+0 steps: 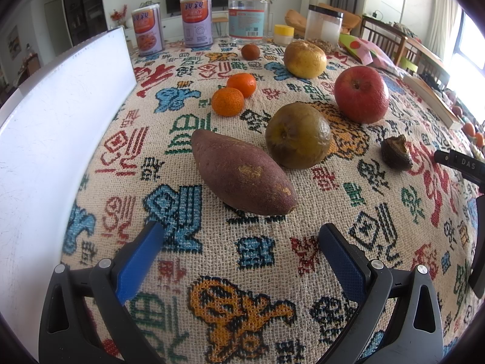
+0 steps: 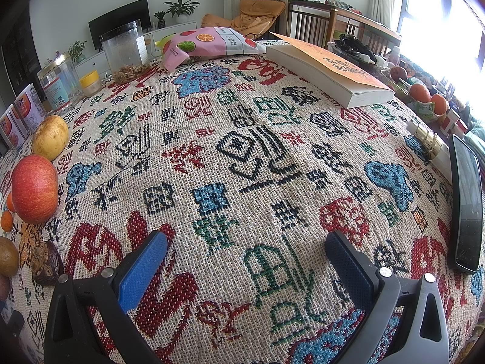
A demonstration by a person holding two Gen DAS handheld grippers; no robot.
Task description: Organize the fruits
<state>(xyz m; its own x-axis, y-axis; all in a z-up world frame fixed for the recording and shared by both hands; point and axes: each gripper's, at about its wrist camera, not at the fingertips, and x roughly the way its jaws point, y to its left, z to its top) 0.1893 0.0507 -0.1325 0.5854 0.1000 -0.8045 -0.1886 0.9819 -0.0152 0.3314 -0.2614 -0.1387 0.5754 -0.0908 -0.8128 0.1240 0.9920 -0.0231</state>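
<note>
My left fingers (image 1: 239,242) are spread wide and empty, just short of the sweet potato (image 1: 242,176) on the desk (image 1: 363,242). Beyond the potato lie a green fruit (image 1: 298,136), an apple (image 1: 361,94) and two tangerines (image 1: 233,94). My right fingers (image 2: 245,257) gape over bare cloth, the apple far to their left.

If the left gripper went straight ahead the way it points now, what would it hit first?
Most likely the sweet potato, lying just ahead of the open left gripper; the olive-green fruit sits behind it, slightly right.
</note>
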